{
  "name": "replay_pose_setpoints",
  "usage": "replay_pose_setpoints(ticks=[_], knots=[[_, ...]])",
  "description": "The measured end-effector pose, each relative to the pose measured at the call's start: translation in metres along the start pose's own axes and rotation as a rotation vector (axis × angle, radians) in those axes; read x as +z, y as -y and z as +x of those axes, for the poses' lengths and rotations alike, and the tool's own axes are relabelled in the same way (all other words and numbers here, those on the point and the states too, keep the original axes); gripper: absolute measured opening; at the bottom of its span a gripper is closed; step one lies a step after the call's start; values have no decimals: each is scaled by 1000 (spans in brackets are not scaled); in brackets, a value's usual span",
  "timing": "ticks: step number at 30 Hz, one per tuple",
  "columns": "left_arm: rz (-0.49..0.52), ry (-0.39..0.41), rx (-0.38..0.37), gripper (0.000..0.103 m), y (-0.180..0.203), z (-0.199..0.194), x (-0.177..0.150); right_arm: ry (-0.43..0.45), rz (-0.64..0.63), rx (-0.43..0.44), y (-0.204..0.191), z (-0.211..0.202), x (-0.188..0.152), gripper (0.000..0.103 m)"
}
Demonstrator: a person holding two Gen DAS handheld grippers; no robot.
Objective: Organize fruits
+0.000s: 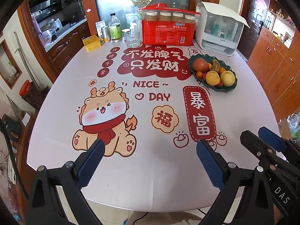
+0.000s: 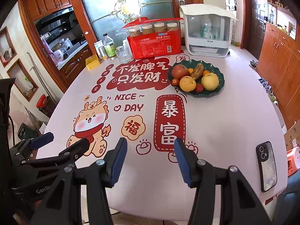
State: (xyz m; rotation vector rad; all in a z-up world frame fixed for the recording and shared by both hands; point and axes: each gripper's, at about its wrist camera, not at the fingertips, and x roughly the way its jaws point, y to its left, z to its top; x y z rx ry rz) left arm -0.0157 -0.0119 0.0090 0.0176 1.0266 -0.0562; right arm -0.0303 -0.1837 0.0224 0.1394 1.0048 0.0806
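Banana (image 2: 198,71) lies in the fruit bowl (image 2: 221,86), tip angled up-right.

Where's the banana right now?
The banana lies in the green fruit bowl at the table's far right in both views, between the red apple and the yellow pear, with both tools open and well short.

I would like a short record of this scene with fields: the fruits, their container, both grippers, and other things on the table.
container: dark green plate on the table, far right part
fruits: red apple, brown-spotted banana, two yellow round fruits, some small orange and red ones, all on the plate
left gripper: open, holds nothing, over the near edge
right gripper: open, holds nothing, over the near edge
other things: phone, red package, drinking glass, white appliance
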Motion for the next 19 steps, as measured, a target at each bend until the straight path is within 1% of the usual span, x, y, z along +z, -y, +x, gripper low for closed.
replay_pose_setpoints(ticks=[19], knots=[[6, -6, -7, 98, 5, 4, -1, -1, 4, 1, 2, 1, -2, 52]])
